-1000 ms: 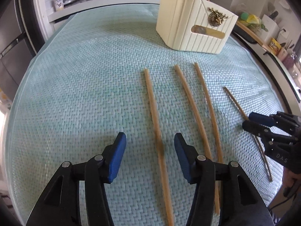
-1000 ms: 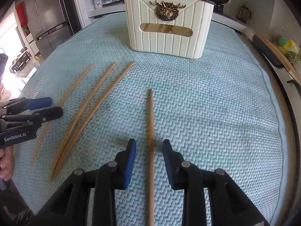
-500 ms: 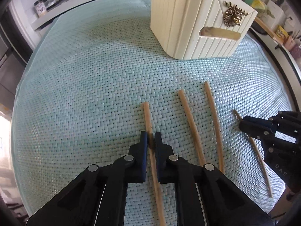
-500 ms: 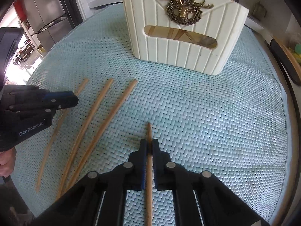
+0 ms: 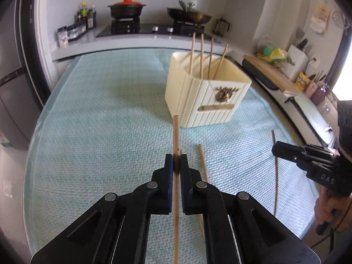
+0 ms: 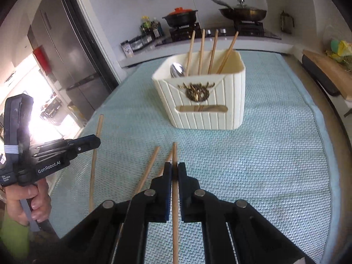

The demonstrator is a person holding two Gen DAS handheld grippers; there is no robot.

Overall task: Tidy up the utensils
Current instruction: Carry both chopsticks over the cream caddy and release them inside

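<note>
Fingers (image 5: 167, 176) of the left gripper (image 5: 176, 164) are clamped on a wooden chopstick (image 5: 176, 132), which runs forward between the pads and projects ahead of the tips, clear of the teal mat (image 5: 99, 132). Fingers (image 6: 167, 180) of the right gripper (image 6: 175, 171) are likewise closed tight on a second chopstick (image 6: 175, 154), with only a short length showing past the tips.

Pose: both grippers point forward and down toward the cream utensil holder (image 6: 209, 112), which stands toward the far edge of the mat. Seen from the right wrist camera, the left gripper sits over the mat's left edge with its chopstick angled steeply, and a hand (image 6: 28, 200) grips its handle. Seen from the left wrist camera, the right gripper sits over the right edge, its chopstick nearly vertical in frame.

Task items: four chopsticks (image 6: 201, 50) stand upright in the holder beside a spoon (image 6: 177, 70). Two loose chopsticks (image 6: 147, 169) lie on the mat toward its near edge, between the two grippers.

Obscured: the near ends of both held chopsticks run out of the bottom of frame. The loose chopsticks are partly covered by the gripper bodies. The holder's inner compartments cannot be made out. The right hand is cut off at the frame edge.
</note>
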